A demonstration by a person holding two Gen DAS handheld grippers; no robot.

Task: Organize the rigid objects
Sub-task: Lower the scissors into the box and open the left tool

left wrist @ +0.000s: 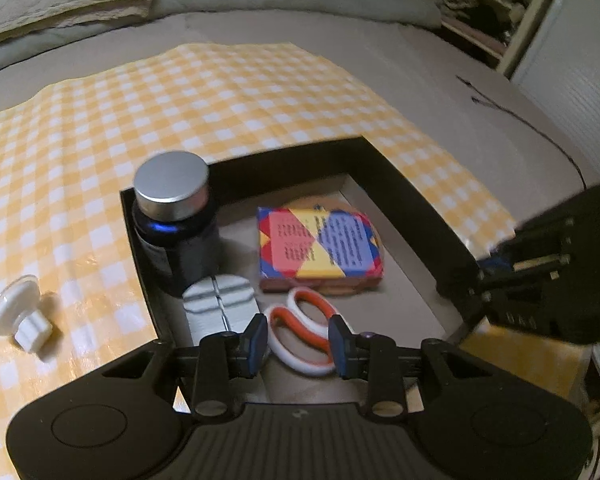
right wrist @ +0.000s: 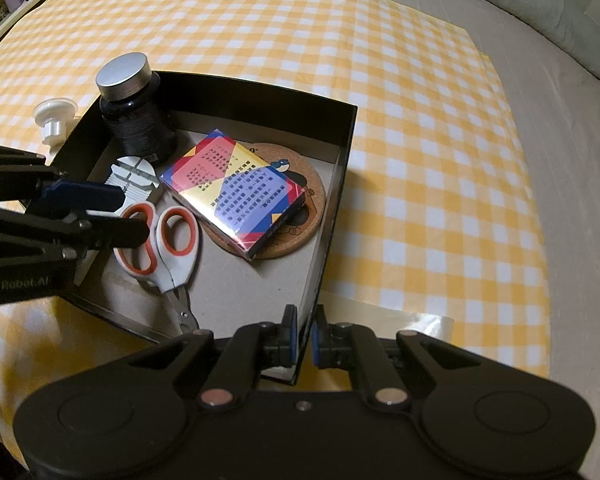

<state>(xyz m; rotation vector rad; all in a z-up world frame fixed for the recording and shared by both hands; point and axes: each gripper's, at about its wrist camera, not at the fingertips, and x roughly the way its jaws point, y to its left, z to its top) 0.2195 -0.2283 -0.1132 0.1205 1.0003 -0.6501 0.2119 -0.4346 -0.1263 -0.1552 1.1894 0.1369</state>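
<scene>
left gripper (left wrist: 298,338) hides scissors' (left wrist: 300,320) blades — right gripper (right wrist: 304,338) pinches box wall (right wrist: 324,240).

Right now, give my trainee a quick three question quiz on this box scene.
1. True or false: the colourful card box lies on the cork coaster.
2. Which item lies outside the black box: A scissors, B white suction hook, C dark bottle?
3. What is the right gripper clamped on?

Key: 1 true. 2 B. 3 the black box's wall.
</scene>
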